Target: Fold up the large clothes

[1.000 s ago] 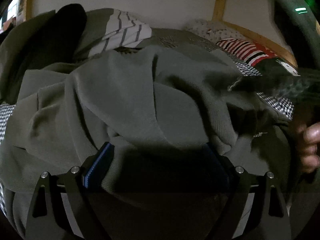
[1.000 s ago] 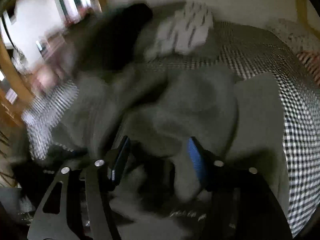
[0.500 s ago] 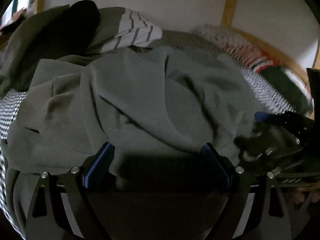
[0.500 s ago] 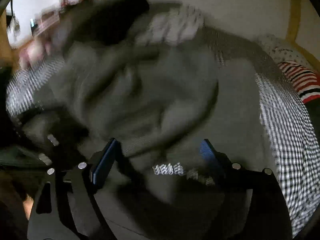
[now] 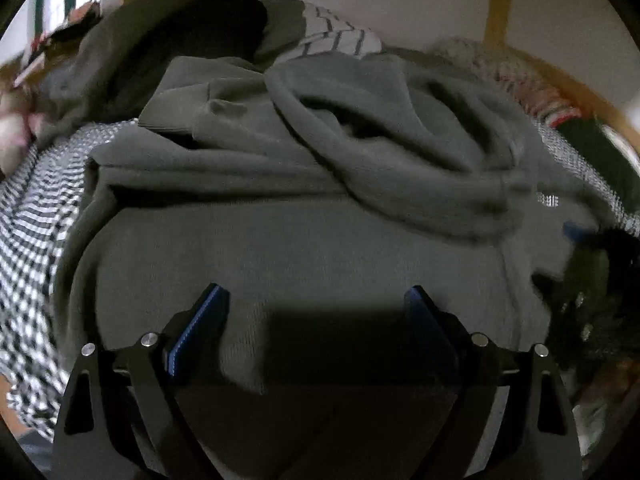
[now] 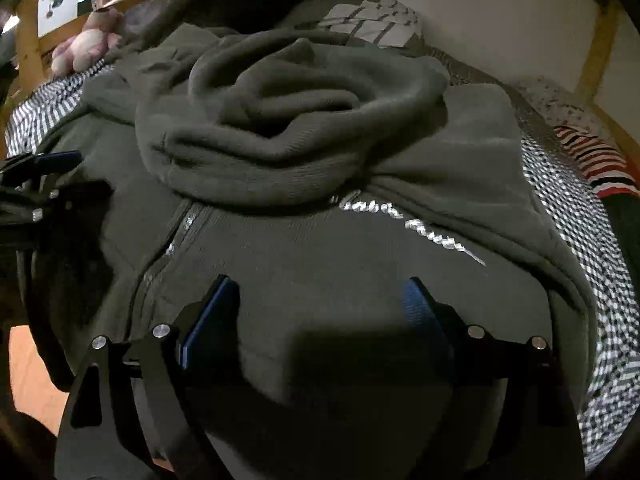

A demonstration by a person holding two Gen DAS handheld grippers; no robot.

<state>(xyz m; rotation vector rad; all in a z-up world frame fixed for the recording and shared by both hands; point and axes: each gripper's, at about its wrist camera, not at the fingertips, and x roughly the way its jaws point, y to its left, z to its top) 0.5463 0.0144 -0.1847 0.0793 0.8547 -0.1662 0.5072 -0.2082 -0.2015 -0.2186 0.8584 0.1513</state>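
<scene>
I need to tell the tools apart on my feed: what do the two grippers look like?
Both look alike. The left gripper and right gripper each have two black angular fingers with blue pads on the inner faces, triangular cut-outs in the black frame, and round silver pivot screws. No cables, sleeves or markings show.

My olive-green hoodie point(image 6: 320, 184) carries silver lettering point(image 6: 412, 224); beneath it, a black-and-white checked bedsheet point(image 6: 576, 208); upper left, a pink plush toy point(image 6: 86, 46).
</scene>
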